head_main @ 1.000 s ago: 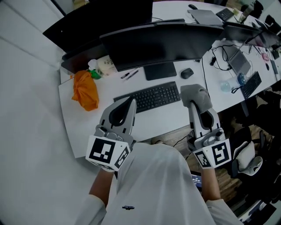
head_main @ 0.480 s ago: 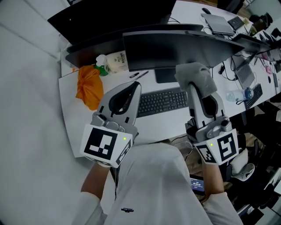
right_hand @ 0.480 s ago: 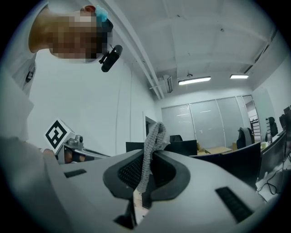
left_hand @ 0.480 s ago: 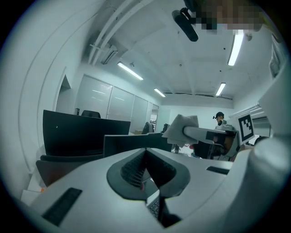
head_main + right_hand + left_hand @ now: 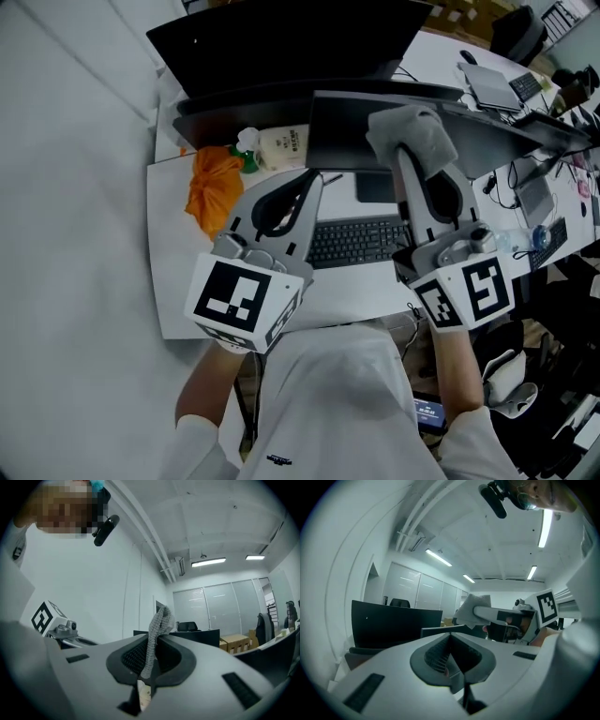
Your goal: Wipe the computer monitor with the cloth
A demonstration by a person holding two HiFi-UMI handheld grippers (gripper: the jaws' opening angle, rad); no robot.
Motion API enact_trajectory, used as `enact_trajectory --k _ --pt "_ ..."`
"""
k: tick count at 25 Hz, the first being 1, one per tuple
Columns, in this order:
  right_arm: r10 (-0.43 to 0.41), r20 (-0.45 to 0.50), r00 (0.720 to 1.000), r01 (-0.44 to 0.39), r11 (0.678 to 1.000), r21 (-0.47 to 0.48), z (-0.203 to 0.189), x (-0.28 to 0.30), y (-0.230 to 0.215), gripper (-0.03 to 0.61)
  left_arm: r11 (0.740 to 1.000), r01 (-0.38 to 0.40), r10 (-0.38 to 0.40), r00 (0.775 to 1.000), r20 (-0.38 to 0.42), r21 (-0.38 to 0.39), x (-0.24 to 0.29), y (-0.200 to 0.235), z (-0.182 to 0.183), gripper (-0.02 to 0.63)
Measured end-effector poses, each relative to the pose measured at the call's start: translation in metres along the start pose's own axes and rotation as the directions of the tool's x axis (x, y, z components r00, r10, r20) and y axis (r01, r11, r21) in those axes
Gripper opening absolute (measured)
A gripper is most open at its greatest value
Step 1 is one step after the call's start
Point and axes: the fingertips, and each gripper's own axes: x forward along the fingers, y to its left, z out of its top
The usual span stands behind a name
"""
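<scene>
A wide dark monitor [image 5: 342, 131] stands at the back of the white desk [image 5: 178, 281], with a second dark screen [image 5: 281, 37] behind it. My right gripper [image 5: 412, 141] is shut on a grey cloth [image 5: 417, 131], held up in front of the monitor's upper edge. In the right gripper view the cloth [image 5: 157, 625] sticks up from between the closed jaws of the gripper [image 5: 152, 641]. My left gripper [image 5: 312, 180] is raised beside it, left of the monitor's stand, shut with nothing in it. The left gripper view shows its closed jaws and the cloth [image 5: 471, 611] off to the right.
A black keyboard [image 5: 361, 242] lies under both grippers. An orange crumpled bag [image 5: 211, 187], a green-capped bottle [image 5: 247, 150] and a white carton [image 5: 284, 142] sit at the desk's left back. A neighbouring desk at right holds a laptop [image 5: 492, 82] and cables.
Both grippers have risen and moved forward towards the monitor. The cloth went from above the keyboard's right end to in front of the screen's top edge.
</scene>
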Motion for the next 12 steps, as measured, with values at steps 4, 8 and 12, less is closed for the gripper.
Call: enact_trajectory --k 4,8,12 --pt "0.02 0.003 1.0 -0.02 0.999 0.032 0.011 0.031 -0.001 0.015 1.0 -0.019 0.019 1.0 -0.002 0.005 0.009 0.011 0.008 0.018" --pt "0.04 -0.016 0.999 -0.039 0.998 0.041 0.011 0.062 -0.004 0.015 1.0 -0.031 0.031 0.999 0.01 0.004 0.019 0.02 0.011 0.018" --pt "0.04 -0.064 0.997 -0.034 0.996 0.08 -0.003 0.087 -0.01 0.017 0.999 -0.033 0.033 0.999 0.005 0.007 0.033 0.026 0.009 0.018"
